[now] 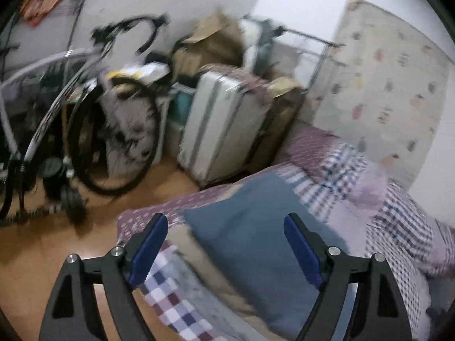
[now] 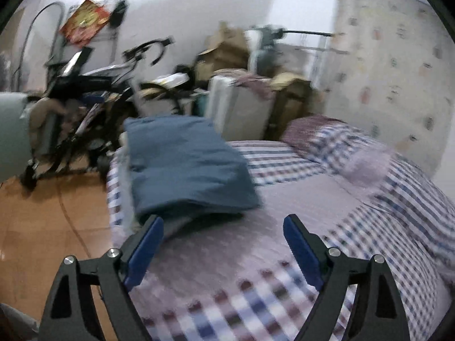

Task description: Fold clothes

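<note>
— Since the blue garment (image 2: 187, 167) lies as a flat, squared packet at the floor-side edge of the checked bed (image 2: 284, 218), would you call it folded?

— It looks folded, several layers thick, with a darker layer showing under its near edge. Whether it is finished or awaiting one more fold, I can't settle.

— And the grippers?

— Two. The left gripper (image 1: 226, 244) hangs over the garment, jaws wide apart, nothing between them. The right gripper (image 2: 223, 245) is also spread and empty, hovering over bare bedding just beside the garment's near edge.

— Why there?

— My guess: the bed edge is easiest for the person to reach.

— Other clothes?

— One blue garment that I can count. Beyond it, across the floor, stand one bicycle (image 1: 93, 130) and one pale suitcase (image 1: 224, 125); both views are blurred.
</note>
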### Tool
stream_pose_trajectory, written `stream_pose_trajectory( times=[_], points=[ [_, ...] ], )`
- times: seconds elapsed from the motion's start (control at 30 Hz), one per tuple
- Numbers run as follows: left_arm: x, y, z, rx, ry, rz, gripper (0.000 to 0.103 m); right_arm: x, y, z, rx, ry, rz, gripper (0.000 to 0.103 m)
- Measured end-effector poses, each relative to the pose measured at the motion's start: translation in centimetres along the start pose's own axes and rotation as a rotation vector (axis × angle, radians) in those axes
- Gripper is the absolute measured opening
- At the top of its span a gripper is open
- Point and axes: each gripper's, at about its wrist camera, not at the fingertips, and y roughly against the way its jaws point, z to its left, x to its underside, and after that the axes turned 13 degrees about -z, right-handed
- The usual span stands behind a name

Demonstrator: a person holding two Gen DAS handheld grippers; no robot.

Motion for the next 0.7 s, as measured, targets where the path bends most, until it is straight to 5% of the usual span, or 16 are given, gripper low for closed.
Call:
stream_pose_trajectory(
  times=[0.37, 0.57, 0.7],
  points=[
    [-0.8, 10.9, -19.0, 0.361, -0.117, -0.125, 0.096, 0.6, 17.8, -14.0, 0.284, -0.233, -0.124, 0.095],
    [3.6, 15.3, -30.9, 0.587, -0.186, -0.114, 0.103, 2.2, 25.8, -19.9, 0.458, -0.328, -0.157, 0.1],
    [8.8, 15.9, -38.4, 0.665, -0.231, -0.016, 0.103, 4.2, 29.4, -23.7, 0.57, -0.381, -0.138, 0.101]
  ],
)
